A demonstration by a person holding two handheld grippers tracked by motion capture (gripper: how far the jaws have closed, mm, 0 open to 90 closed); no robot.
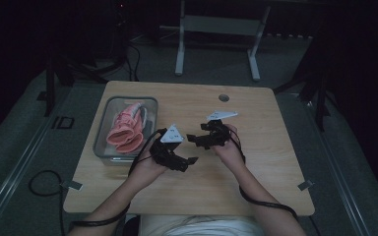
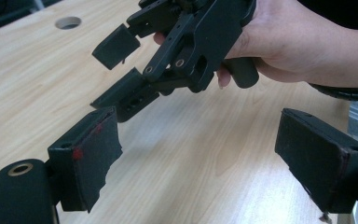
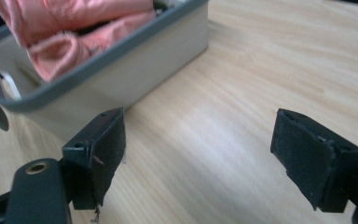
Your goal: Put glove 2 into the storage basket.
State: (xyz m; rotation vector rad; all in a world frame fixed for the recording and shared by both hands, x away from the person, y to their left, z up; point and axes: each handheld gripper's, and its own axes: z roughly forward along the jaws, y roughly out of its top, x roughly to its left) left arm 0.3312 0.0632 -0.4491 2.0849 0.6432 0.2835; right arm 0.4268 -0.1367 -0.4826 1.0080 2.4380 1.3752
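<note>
I hold both grippers mid-desk, facing each other: left gripper (image 1: pixel 193 160) and right gripper (image 1: pixel 191 139) gape wide, empty. Pink cloth (image 1: pixel 126 129) lies crumpled in the grey bin (image 1: pixel 100 140) by the left edge.

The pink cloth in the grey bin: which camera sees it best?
The high view: the whole pink cloth lies bundled inside the grey bin. The right gripper view comes closer, but the frame edge cuts the cloth off.

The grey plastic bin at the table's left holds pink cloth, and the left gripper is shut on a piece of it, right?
No. The left gripper is open and empty, as the left gripper view shows. The grey plastic bin does hold the pink cloth.
</note>
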